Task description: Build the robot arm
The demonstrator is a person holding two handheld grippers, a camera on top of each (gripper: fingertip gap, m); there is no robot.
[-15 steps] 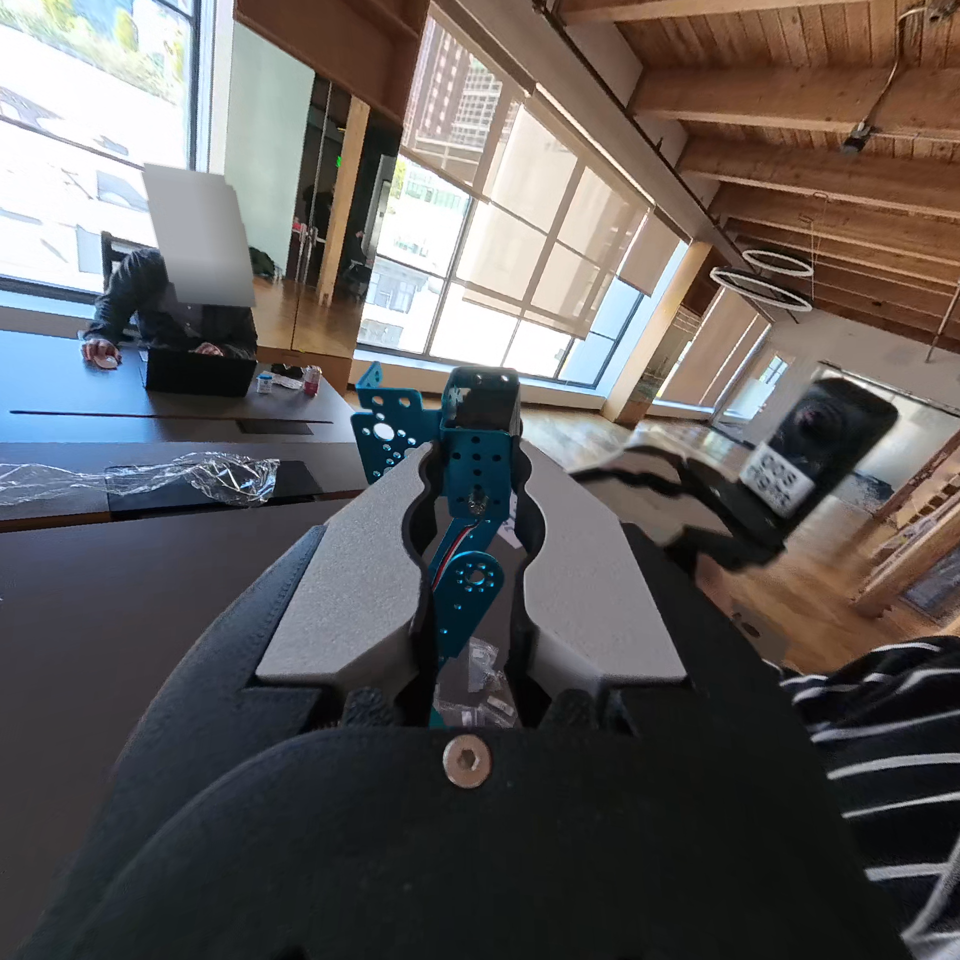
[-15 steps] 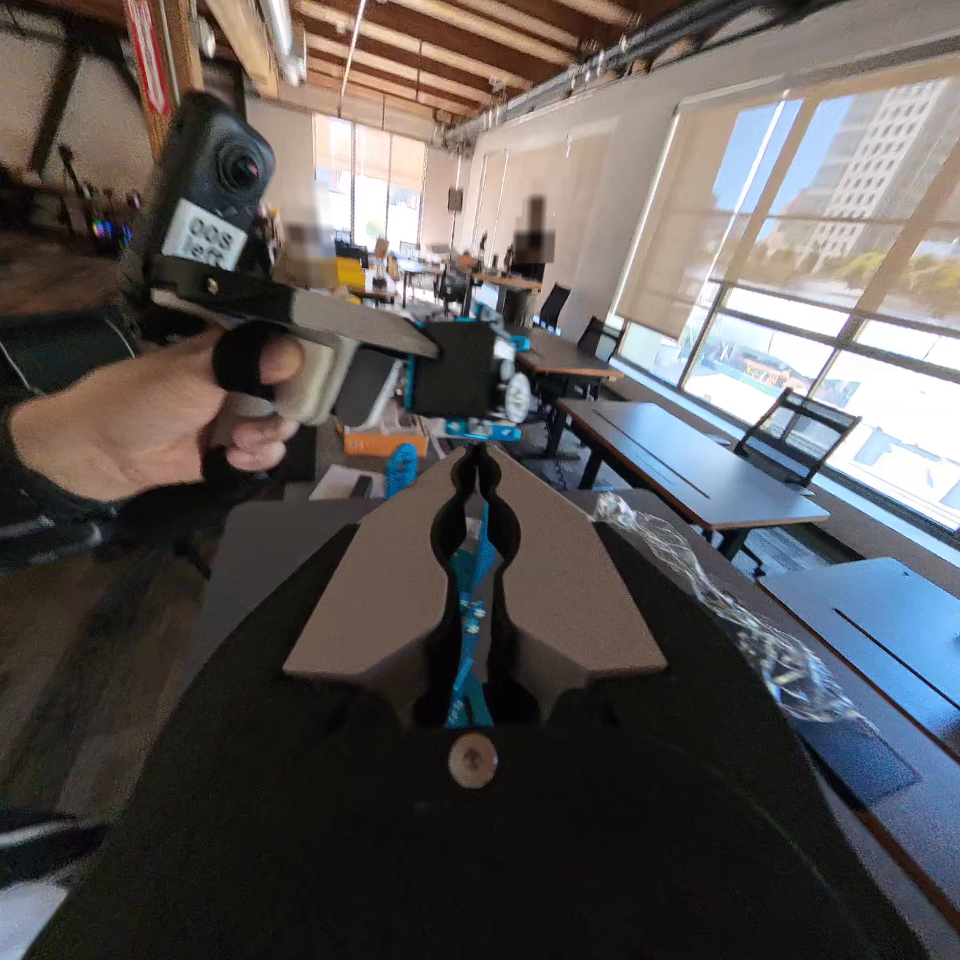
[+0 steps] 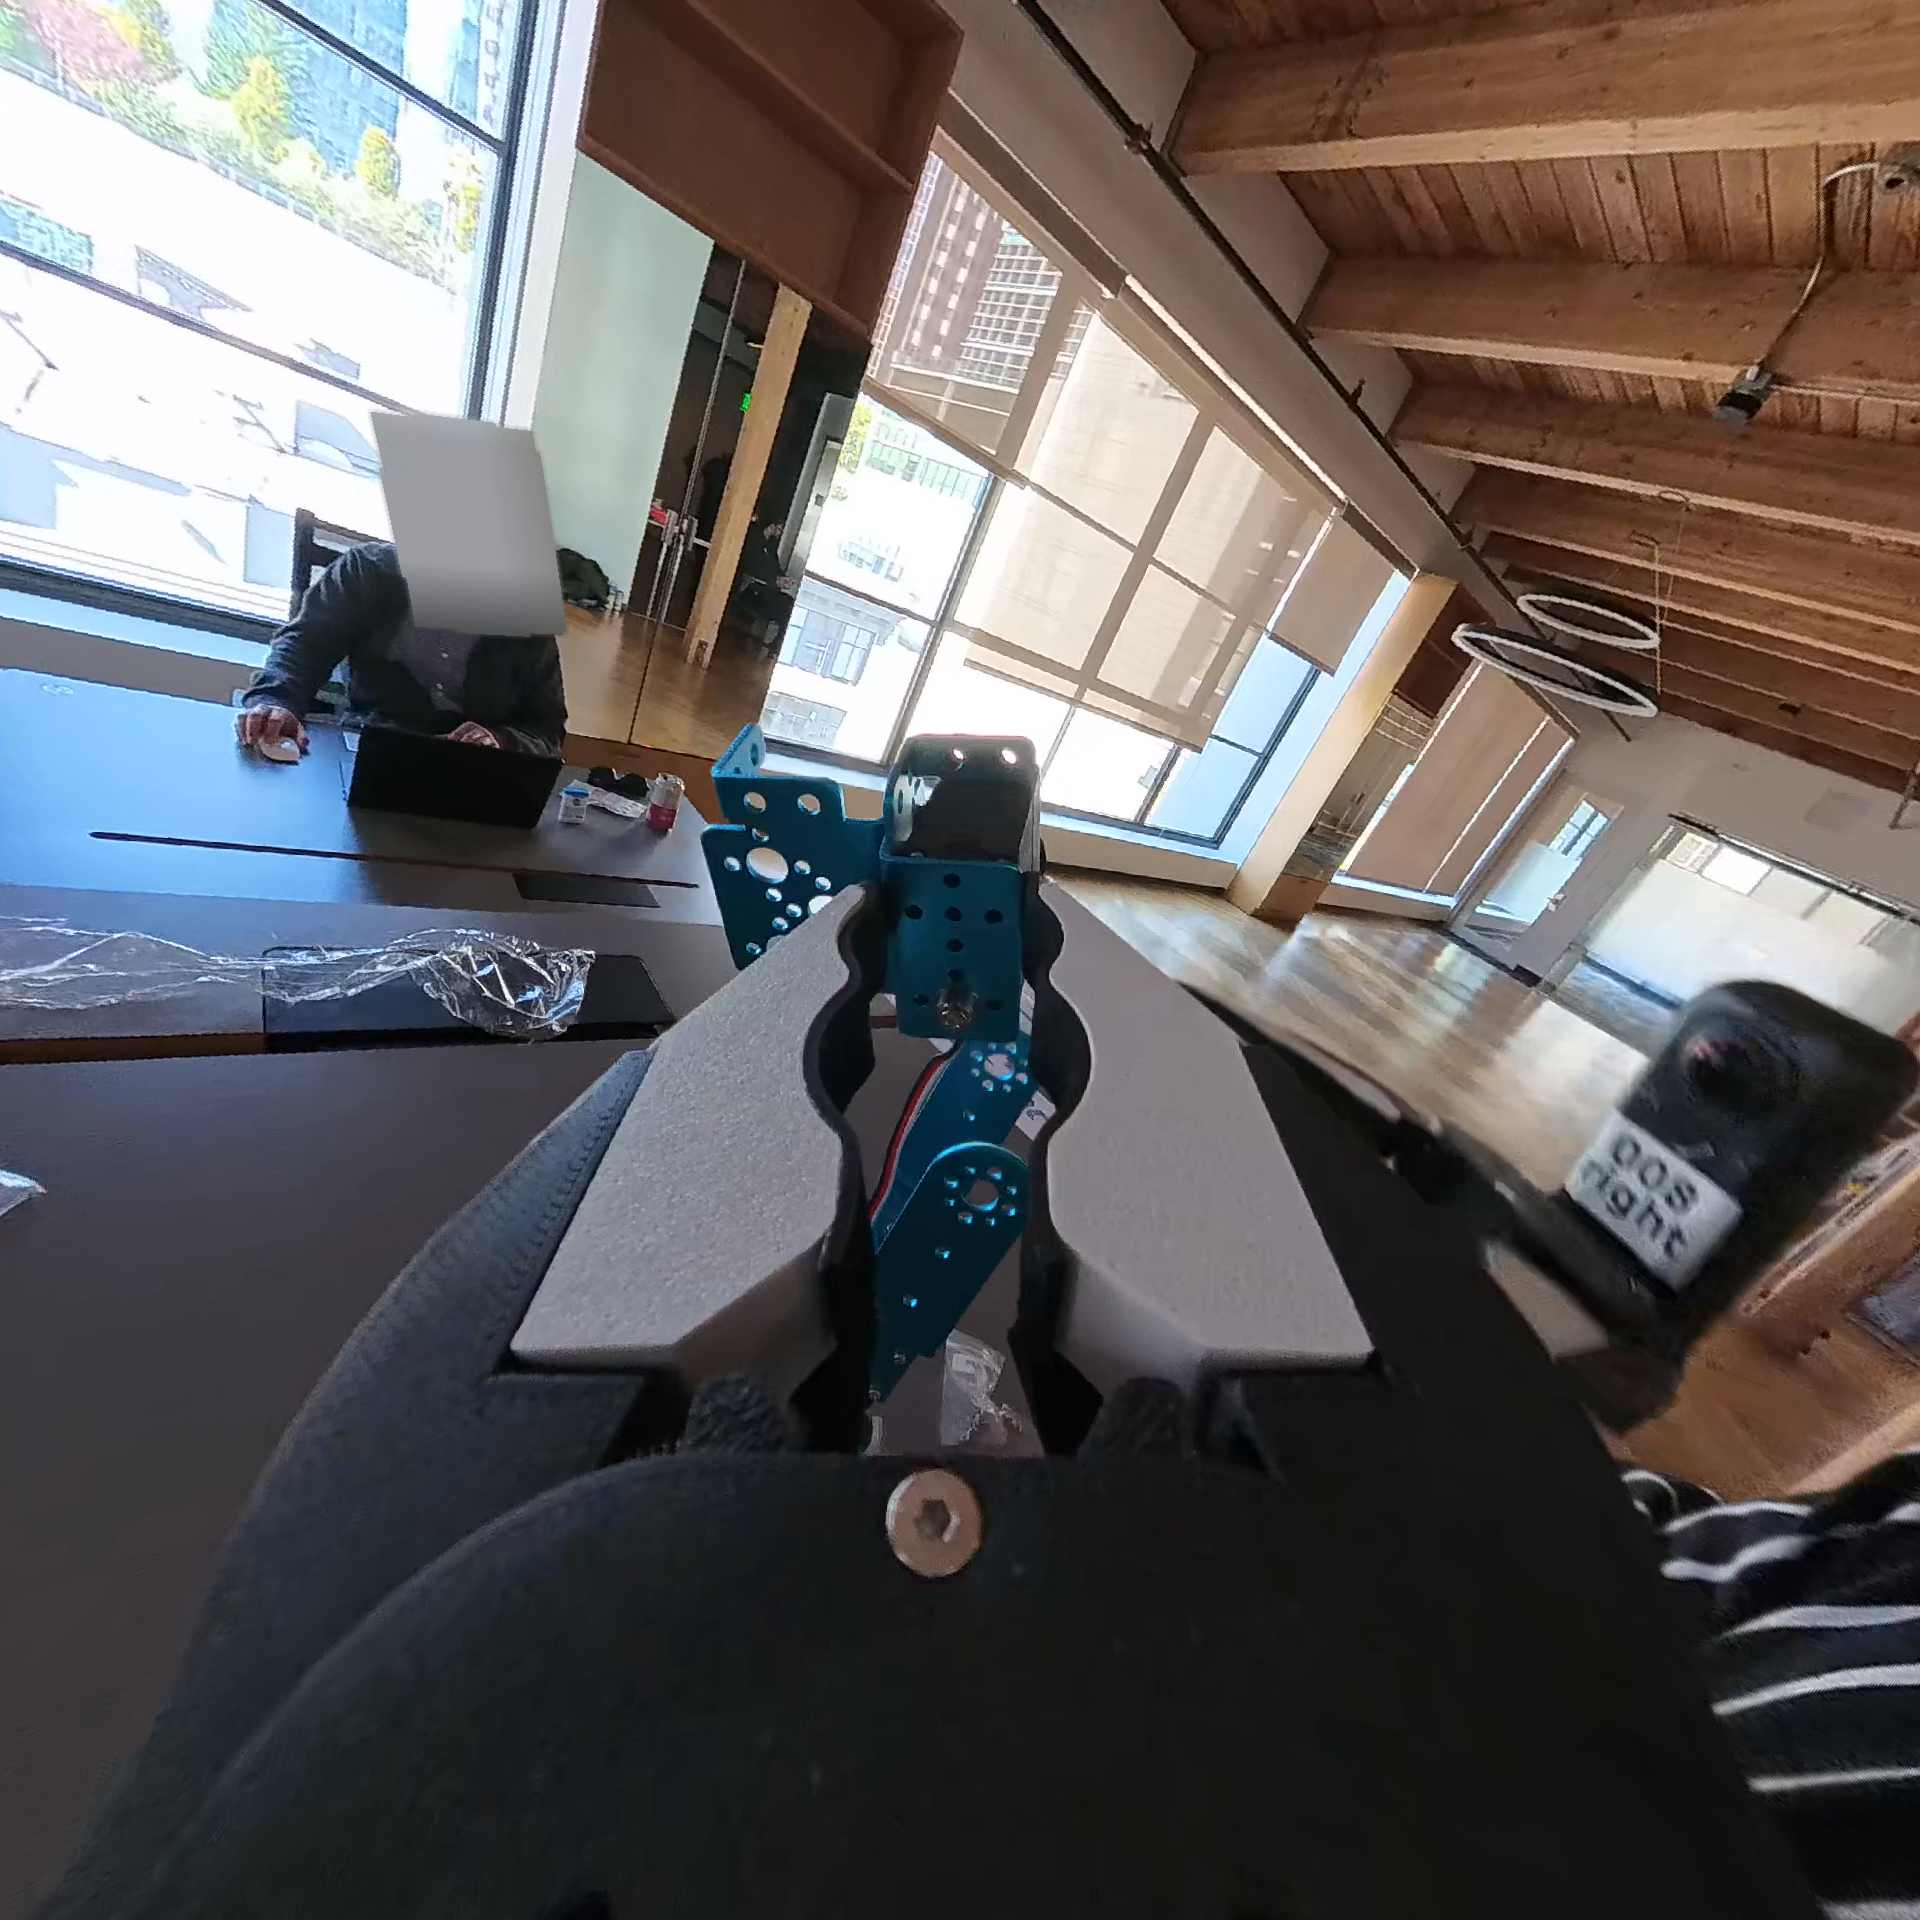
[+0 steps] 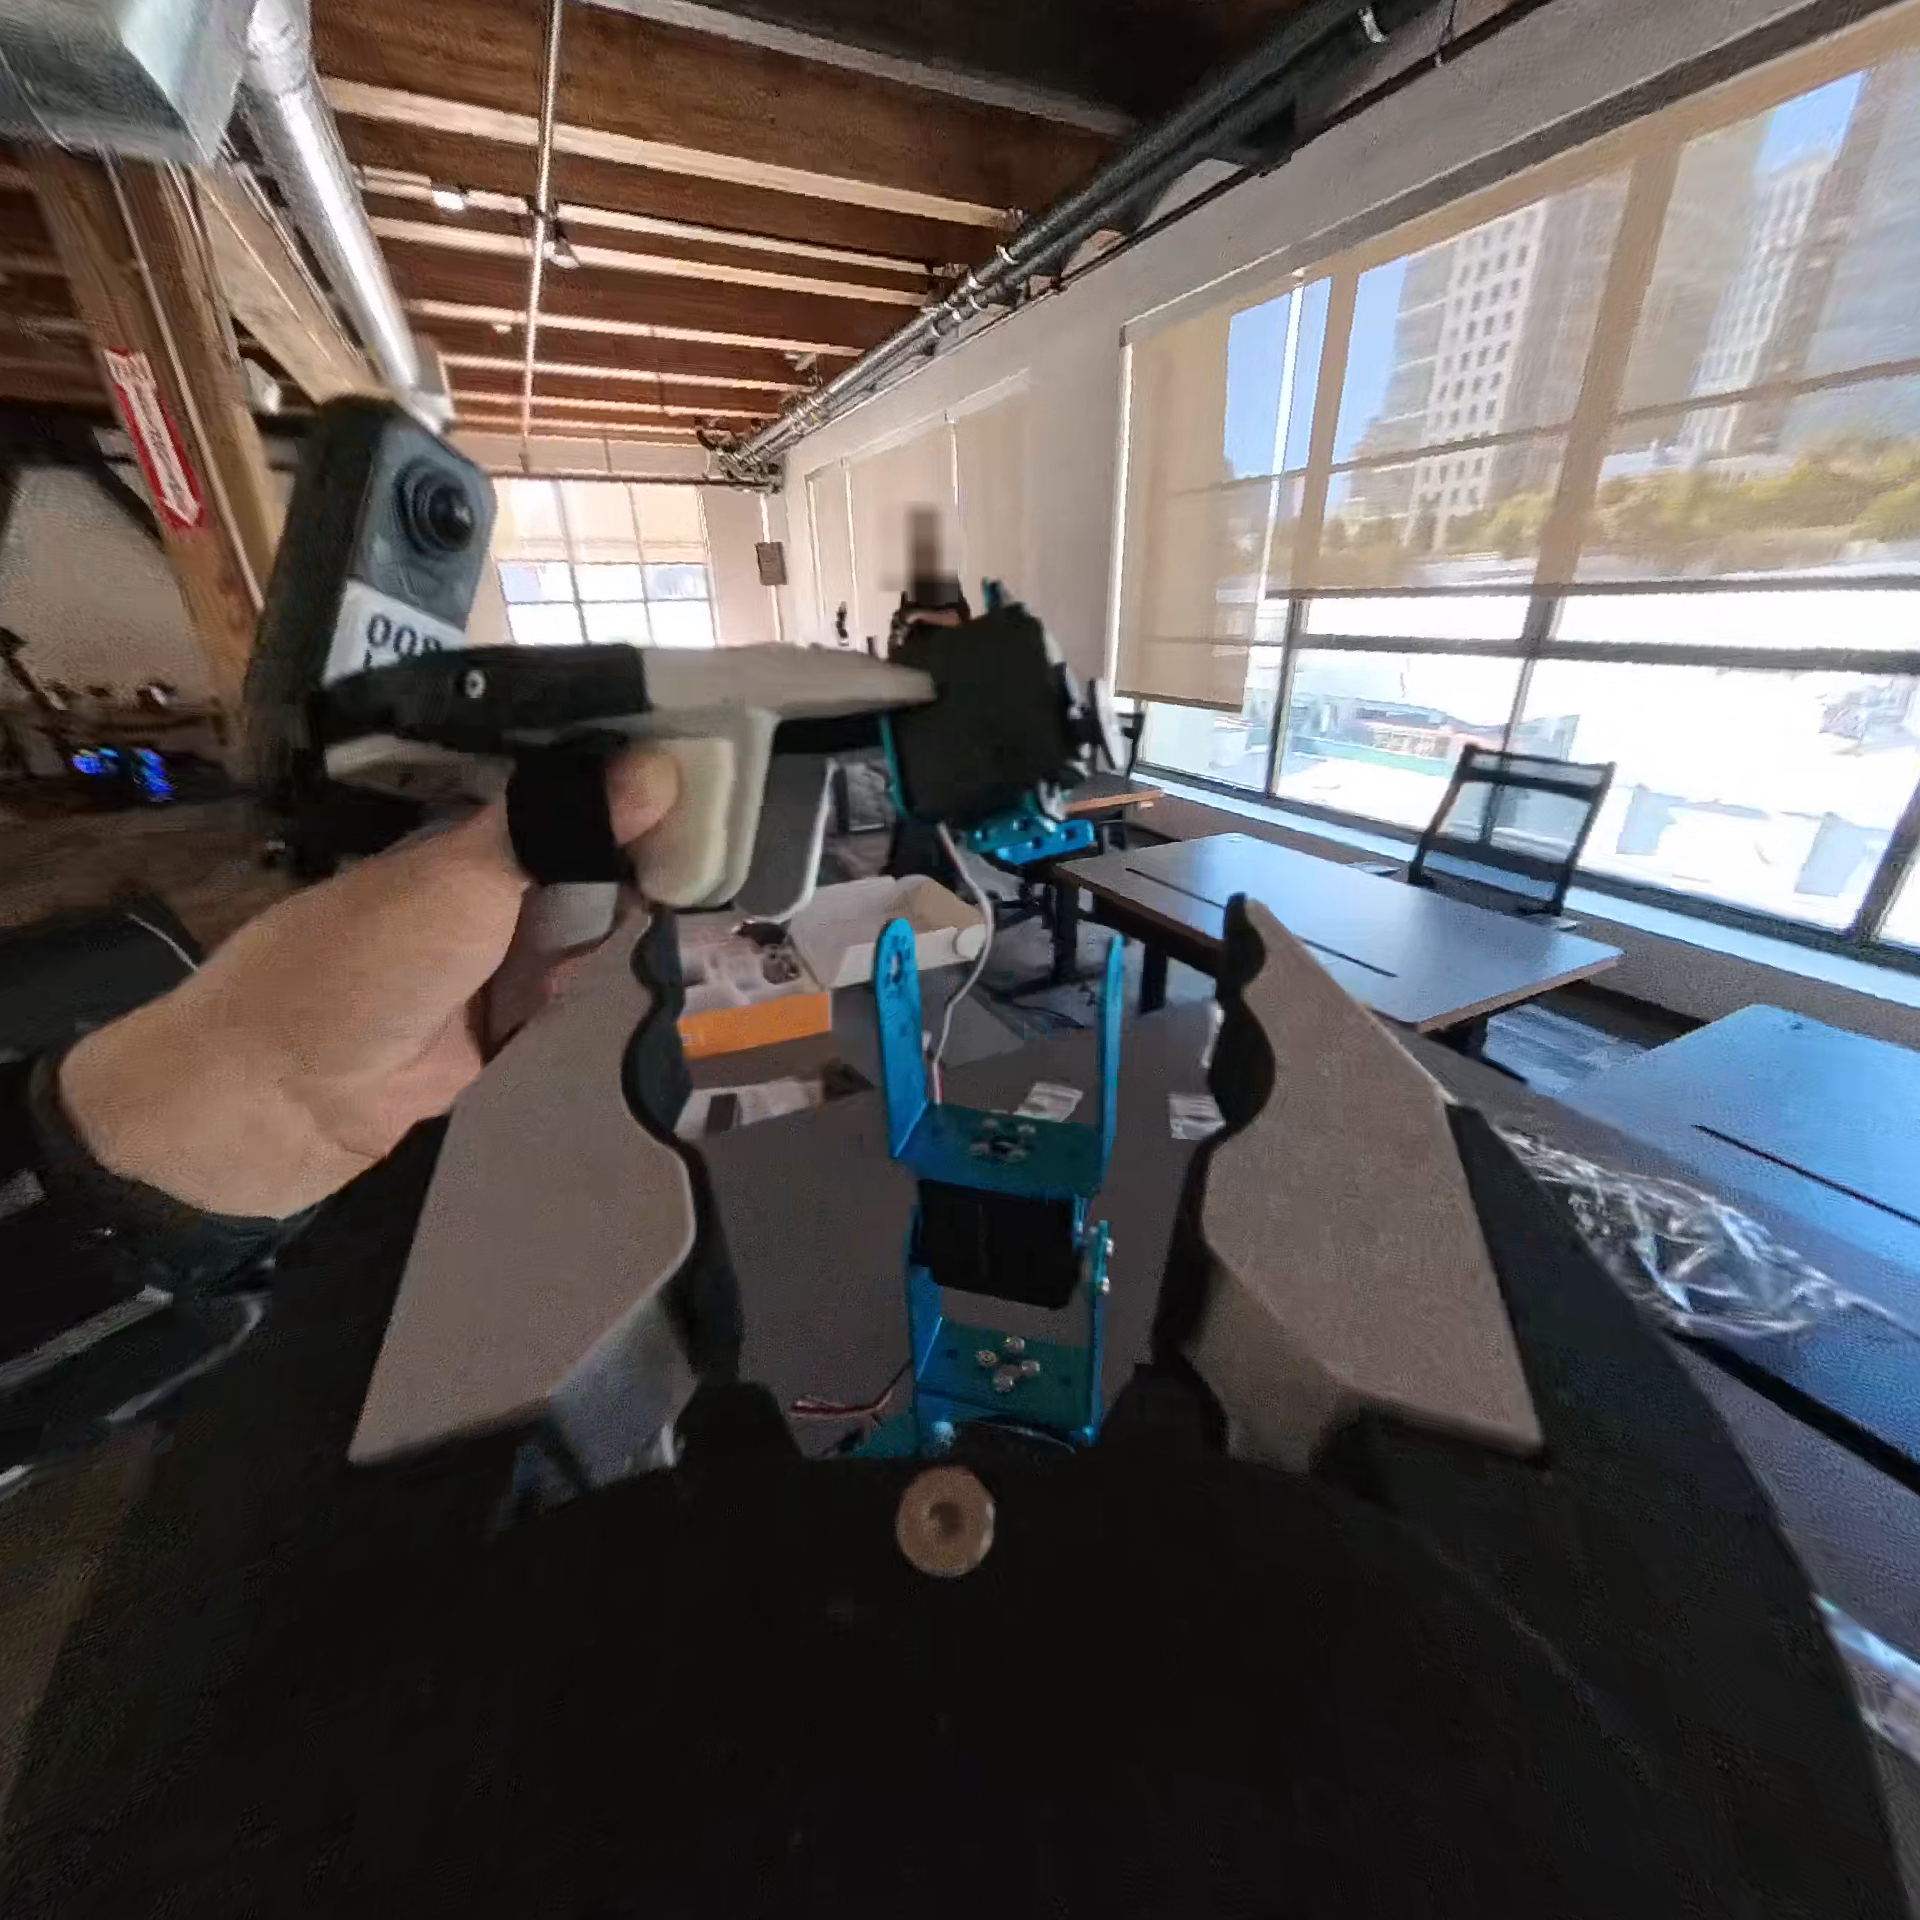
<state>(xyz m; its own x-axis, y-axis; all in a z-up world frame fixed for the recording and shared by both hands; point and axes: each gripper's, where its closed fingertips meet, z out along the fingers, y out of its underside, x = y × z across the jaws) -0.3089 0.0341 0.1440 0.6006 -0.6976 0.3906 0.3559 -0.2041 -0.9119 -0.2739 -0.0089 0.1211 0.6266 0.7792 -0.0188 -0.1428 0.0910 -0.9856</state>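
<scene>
My left gripper [image 3: 945, 920] is shut on a blue metal bracket assembly [image 3: 961, 961] with a black servo on top, held in the air above the dark table [image 3: 208, 1299]. A blue arm with red and white wires hangs down between the fingers. In the right wrist view a hand holds the left gripper [image 4: 914, 707] at upper left, clamped on the black servo [image 4: 982, 717]. My right gripper [image 4: 945, 925] is open wide. The assembly's lower blue U-bracket and second servo [image 4: 997, 1195] stand between its fingers, touching neither. The right gripper's camera [image 3: 1756, 1122] shows blurred at right.
Crumpled clear plastic wrap [image 3: 457, 977] lies on the table, also at right [image 4: 1683, 1257]. A small bag of parts [image 3: 971, 1392] lies below. A person works at a laptop [image 3: 447, 774] far left. An orange-and-white box [image 4: 758, 1023], more tables [image 4: 1351, 935] and a chair [image 4: 1507, 821] stand beyond.
My right gripper has opened and let go of the blue bracket, and has drawn back and down. My left gripper stays shut on the assembly, tilted a little higher.
</scene>
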